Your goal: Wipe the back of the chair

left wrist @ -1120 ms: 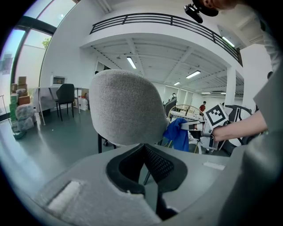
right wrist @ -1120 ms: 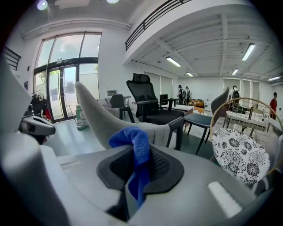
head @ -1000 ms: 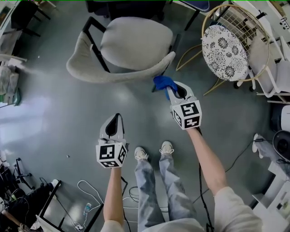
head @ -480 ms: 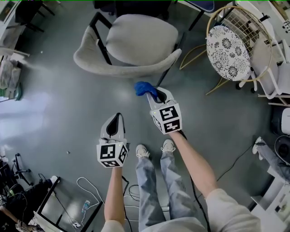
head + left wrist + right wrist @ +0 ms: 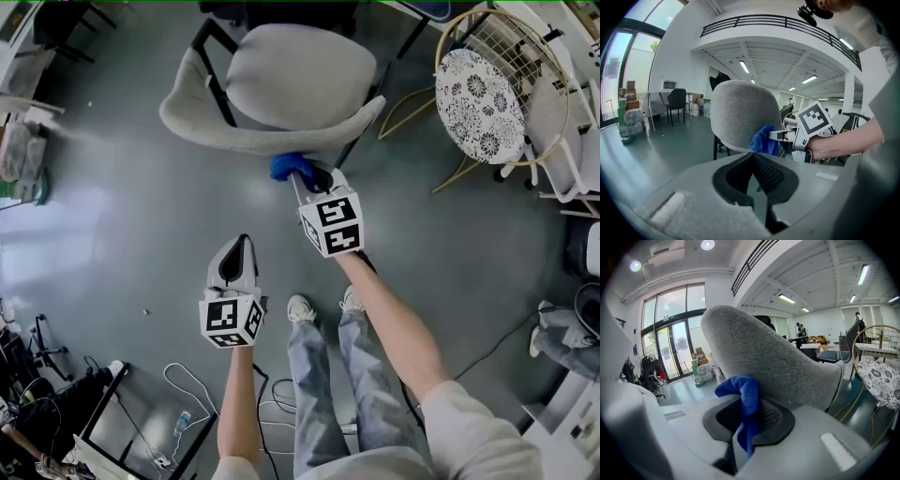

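A grey upholstered chair (image 5: 291, 80) stands ahead of me, its curved back (image 5: 267, 139) nearest. My right gripper (image 5: 298, 174) is shut on a blue cloth (image 5: 285, 166), and the cloth lies against the outer face of the chair back (image 5: 773, 357). In the right gripper view the blue cloth (image 5: 743, 394) hangs from the closed jaws. My left gripper (image 5: 234, 262) hangs lower left, away from the chair, shut and holding nothing. The left gripper view shows the chair back (image 5: 743, 112), the cloth (image 5: 764, 139) and the right gripper (image 5: 785, 136).
A round wire chair with a patterned cushion (image 5: 478, 94) stands at the right. White furniture (image 5: 562, 122) lines the far right. Cables and a black frame (image 5: 141, 412) lie on the floor at lower left. My legs and shoes (image 5: 300, 309) are below the grippers.
My right gripper has carried the blue cloth leftward along the chair back, from its right end toward the middle. The left gripper has stayed where it was.
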Demonstrator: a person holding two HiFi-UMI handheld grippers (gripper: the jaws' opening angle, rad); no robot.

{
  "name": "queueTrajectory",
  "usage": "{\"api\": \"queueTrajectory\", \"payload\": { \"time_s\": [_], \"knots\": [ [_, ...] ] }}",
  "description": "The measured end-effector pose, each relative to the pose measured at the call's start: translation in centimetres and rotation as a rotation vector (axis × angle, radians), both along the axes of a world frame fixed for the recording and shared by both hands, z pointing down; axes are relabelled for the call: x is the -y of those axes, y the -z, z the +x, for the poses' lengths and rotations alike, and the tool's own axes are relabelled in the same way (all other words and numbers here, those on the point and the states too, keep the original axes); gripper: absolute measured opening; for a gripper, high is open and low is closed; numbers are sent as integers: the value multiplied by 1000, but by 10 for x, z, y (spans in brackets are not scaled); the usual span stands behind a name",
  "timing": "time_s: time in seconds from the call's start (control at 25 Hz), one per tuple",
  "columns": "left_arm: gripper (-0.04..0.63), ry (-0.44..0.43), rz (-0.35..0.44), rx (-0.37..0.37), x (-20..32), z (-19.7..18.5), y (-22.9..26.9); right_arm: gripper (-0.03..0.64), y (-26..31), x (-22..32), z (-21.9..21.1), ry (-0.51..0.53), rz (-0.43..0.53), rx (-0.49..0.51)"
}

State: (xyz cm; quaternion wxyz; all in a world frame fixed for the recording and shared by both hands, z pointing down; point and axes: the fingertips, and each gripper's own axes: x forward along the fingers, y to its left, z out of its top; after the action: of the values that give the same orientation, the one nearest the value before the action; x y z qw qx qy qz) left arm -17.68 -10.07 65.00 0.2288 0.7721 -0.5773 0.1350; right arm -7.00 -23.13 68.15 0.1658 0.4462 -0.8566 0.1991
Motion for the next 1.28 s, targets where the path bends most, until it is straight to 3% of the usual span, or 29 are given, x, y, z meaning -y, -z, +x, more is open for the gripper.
{"api": "queueTrajectory", "payload": {
  "time_s": [0.48, 1.28],
  "knots": [
    [5, -26, -4, -4, 10, 19, -3, 46, -4, 8, 15, 24, 11, -37],
    [5, -34, -17, -6, 30, 54, -9, 46, -23, 45, 134, -84, -20, -106]
  ]
}}
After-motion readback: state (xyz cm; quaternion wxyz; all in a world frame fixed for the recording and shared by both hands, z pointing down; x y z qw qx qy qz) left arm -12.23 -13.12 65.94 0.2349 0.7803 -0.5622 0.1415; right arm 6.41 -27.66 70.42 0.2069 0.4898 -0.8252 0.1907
